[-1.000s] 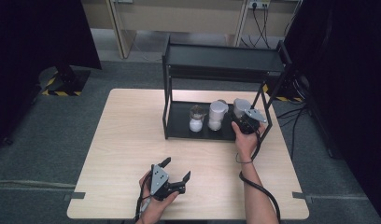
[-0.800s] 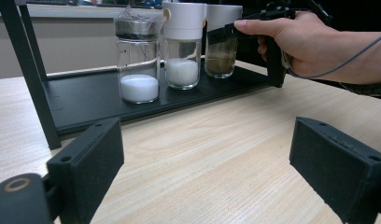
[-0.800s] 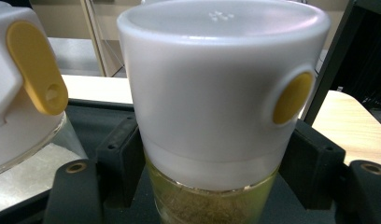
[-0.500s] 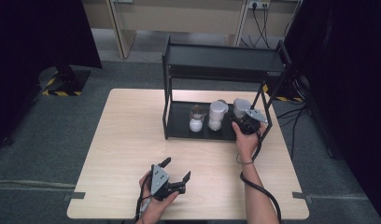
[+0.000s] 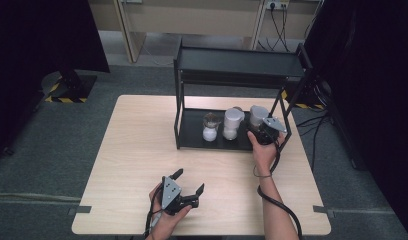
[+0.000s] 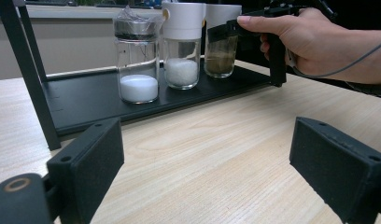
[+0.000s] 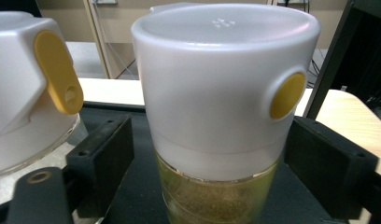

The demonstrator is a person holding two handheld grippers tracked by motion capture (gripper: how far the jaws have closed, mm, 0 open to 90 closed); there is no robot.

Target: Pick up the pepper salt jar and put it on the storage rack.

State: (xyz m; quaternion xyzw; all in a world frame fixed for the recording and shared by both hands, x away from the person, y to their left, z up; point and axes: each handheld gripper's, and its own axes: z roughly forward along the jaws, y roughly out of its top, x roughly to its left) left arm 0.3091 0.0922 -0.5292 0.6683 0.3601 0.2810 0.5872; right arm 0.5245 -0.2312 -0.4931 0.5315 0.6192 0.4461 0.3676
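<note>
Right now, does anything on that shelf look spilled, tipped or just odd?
Nothing spilled or tipped: all three jars stand upright on the rack's tray. One oddity: the left jar has crumpled clear plastic over its top, while the middle jar and right jar have white caps.

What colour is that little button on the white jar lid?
Yellow, on the white lid; the button shows best in the right gripper view.

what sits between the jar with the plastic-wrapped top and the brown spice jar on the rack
The white-lidded jar of white grains, standing between the wrapped jar and the spice jar on the rack; the left gripper view shows this best.
</note>
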